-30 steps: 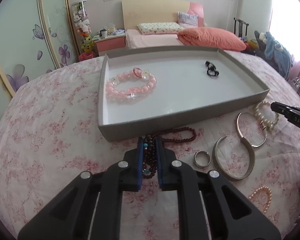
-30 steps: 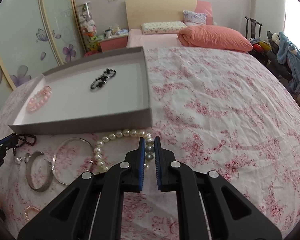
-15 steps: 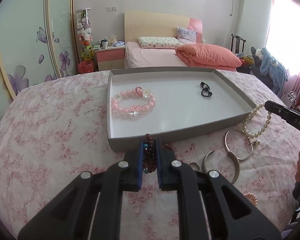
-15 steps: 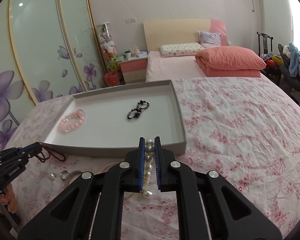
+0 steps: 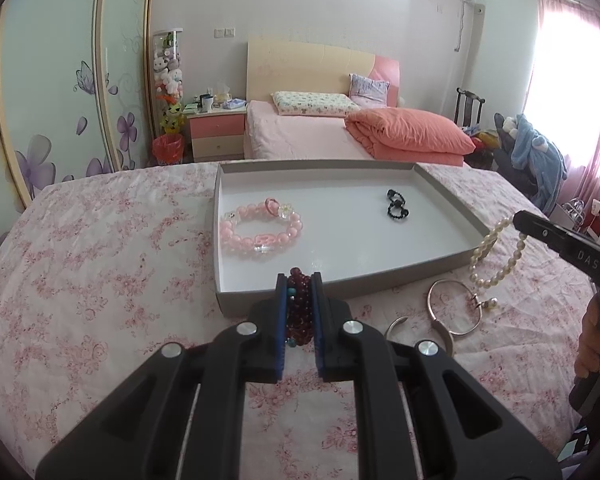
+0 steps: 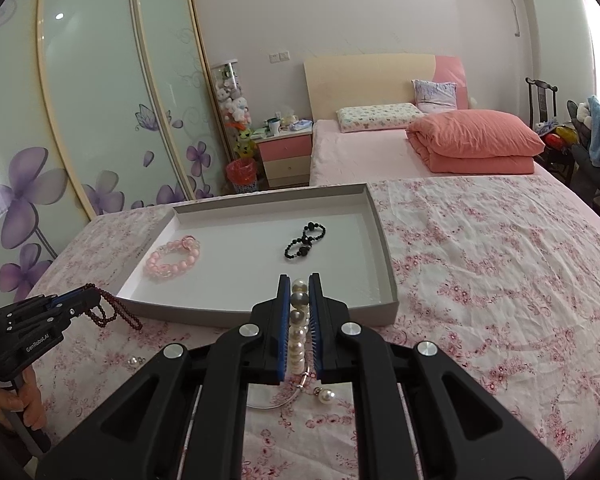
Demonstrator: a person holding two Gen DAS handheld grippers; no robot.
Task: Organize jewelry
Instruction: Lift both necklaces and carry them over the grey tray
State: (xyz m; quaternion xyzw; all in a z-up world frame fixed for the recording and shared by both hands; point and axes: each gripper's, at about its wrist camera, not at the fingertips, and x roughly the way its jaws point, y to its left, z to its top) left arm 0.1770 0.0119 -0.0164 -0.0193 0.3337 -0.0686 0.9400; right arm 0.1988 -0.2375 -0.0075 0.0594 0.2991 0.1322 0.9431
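Left gripper point(image 5: 299, 307) clamped on dark red beaded strand point(image 5: 299, 312), held at near wall of shallow grey cardboard tray point(image 5: 440, 268); right gripper point(image 6: 299, 312) pinched on white pearl necklace point(image 6: 298, 332), raised before tray; pink bead bracelet point(image 5: 260, 232) and black bead bracelet point(image 5: 396, 206) already inside; silver bangles point(image 5: 454, 312) left on floral sheet point(image 5: 100, 280); roughly half done.

Pink floral bedspread point(image 5: 100, 280), grey tray point(image 5: 340, 280), silver bangles point(image 5: 454, 312), loose pearl earring point(image 6: 327, 395) lying on it
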